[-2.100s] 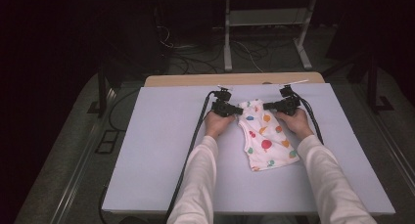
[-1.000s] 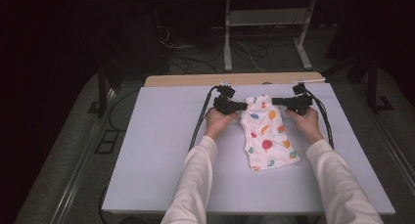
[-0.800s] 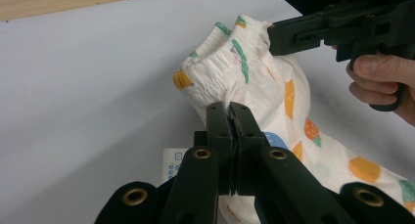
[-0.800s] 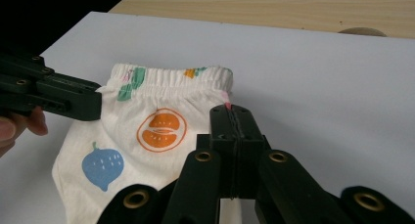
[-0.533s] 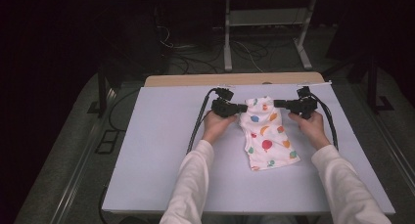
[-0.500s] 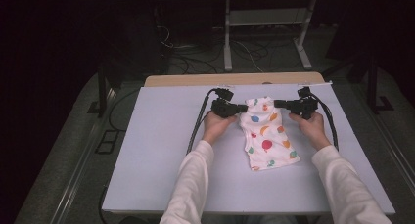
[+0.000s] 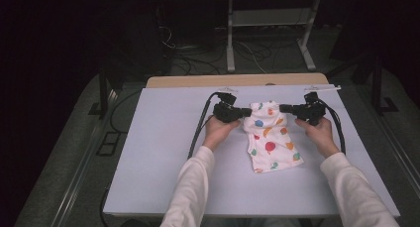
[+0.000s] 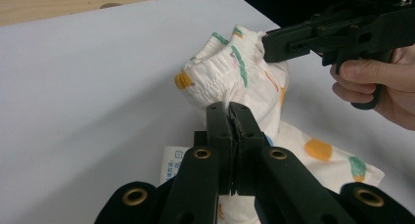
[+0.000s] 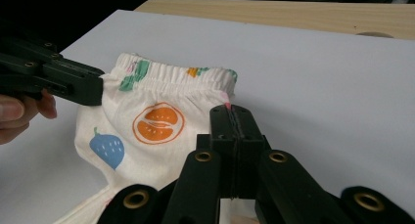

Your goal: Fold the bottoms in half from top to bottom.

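A small fruit-print garment (image 7: 270,135) lies on the pale counter (image 7: 148,152), its elastic waistband pinched at either end by the left gripper (image 7: 243,111) and right gripper (image 7: 283,108), both clamped shut on the cloth. Since a moment ago the waistband has been drawn wider apart, seemingly to flatten it. Dark room, cables (image 7: 198,53) beyond

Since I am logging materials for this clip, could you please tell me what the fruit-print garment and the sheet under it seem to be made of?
The fruit-print garment looks like soft, matte knit cotton: it creases and has a gathered elastic waistband.

The white sheet seems to be smooth, matte paper or thin board, flat and uncreased; which of the two is unclear.

It lies on a tabletop with a wood-grain look, possibly laminate.
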A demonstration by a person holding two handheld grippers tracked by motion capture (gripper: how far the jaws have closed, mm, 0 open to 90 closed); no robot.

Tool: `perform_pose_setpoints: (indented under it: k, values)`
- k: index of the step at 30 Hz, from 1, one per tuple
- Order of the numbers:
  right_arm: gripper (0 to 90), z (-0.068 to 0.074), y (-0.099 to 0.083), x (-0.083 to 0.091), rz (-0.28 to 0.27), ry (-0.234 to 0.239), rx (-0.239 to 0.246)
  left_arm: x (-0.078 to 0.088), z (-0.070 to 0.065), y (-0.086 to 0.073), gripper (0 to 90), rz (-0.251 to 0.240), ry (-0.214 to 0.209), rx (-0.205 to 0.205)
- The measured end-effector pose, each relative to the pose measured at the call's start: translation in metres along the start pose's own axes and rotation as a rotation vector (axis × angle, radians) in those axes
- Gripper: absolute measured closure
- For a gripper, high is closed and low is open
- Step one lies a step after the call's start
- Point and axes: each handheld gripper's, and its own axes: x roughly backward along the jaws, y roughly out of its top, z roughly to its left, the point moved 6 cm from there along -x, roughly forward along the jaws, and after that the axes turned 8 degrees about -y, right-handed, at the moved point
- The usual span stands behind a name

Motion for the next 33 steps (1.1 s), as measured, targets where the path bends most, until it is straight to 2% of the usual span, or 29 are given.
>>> perform_pose_setpoints:
  k: [15, 33]
  values:
    - [88.2, 0.006, -0.011, 0.016, -0.025, 0.006, 0.008, 0.003, -0.015, -0.005, 88.1, -0.005, -0.02, -0.019]
    - [88.2, 0.014, -0.02, 0.029, -0.018, 0.008, 0.029, 0.007, -0.032, -0.014, 88.1, -0.001, -0.043, -0.038]
